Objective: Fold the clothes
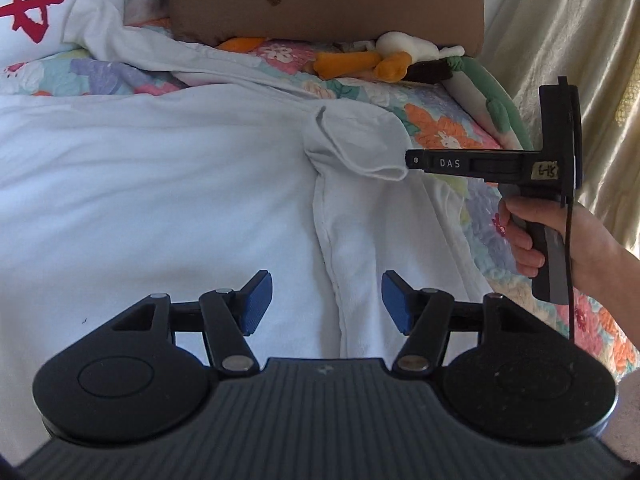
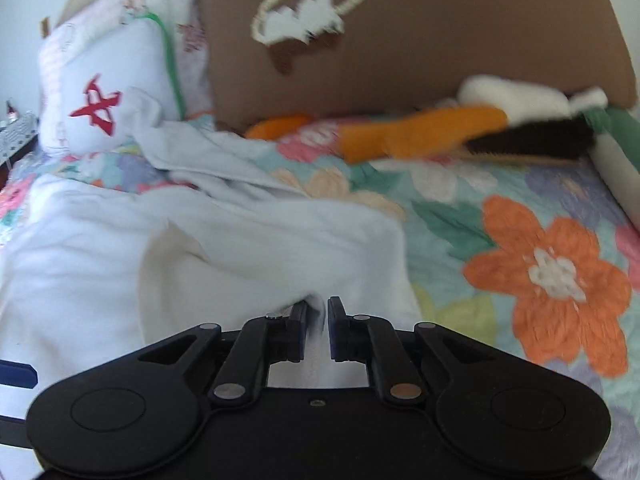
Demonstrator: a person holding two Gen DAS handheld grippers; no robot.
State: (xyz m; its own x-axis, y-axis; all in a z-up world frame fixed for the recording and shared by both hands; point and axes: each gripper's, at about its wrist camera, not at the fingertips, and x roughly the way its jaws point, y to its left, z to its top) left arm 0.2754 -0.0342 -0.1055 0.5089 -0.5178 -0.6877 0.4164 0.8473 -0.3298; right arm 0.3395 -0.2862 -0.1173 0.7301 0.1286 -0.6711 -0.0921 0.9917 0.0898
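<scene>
A white garment (image 1: 160,184) lies spread over the floral quilt (image 1: 444,132) on the bed. My left gripper (image 1: 327,302) is open and empty, hovering just above the garment near a seam fold. My right gripper (image 1: 408,160) comes in from the right, shut on a lifted sleeve end of the white garment (image 1: 352,148). In the right wrist view my right gripper (image 2: 318,320) pinches white cloth (image 2: 248,248) between its nearly closed jaws, raised off the quilt (image 2: 552,264).
A brown cushion with a white animal patch (image 1: 328,0) leans at the head of the bed. A white pillow with a red mark (image 1: 36,8) sits at the far left. Orange, white and green plush toys (image 1: 384,62) lie below the cushion. Beige curtains (image 1: 568,32) hang on the right.
</scene>
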